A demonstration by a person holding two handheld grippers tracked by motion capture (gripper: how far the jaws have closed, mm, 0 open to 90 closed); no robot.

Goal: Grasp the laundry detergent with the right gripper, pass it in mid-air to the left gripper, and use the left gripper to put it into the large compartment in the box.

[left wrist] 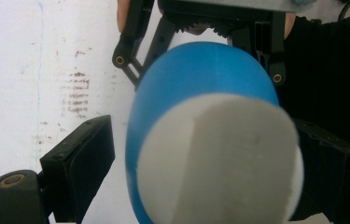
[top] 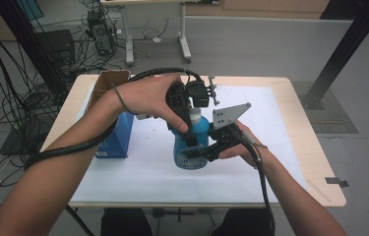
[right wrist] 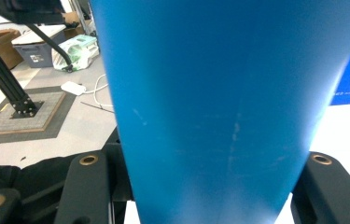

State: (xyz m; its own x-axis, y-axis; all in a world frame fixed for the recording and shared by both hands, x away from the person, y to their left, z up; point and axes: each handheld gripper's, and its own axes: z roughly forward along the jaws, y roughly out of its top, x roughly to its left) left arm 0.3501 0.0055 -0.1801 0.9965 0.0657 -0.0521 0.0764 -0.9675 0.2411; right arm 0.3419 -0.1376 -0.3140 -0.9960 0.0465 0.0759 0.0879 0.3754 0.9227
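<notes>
**My claws and the blue bottle**

My right claw [top: 195, 153] squeezes the blue bottle [top: 192, 145] low on its body, near the middle of the white mat [top: 280, 147]. My left claw [top: 192, 129] sits open around its white cap [left wrist: 219, 158]. The bottle is smooth, bright blue. I can't read its label.

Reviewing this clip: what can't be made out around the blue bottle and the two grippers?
- Blue bottle: label print too small in the high view; the left gripper and hand cover its neck.
- White cap: blurred in the left gripper view, so contact with the pads is unclear.
- Right gripper: jaw tips hidden behind the bottle.
- Blue box: partly behind the left forearm.
</notes>
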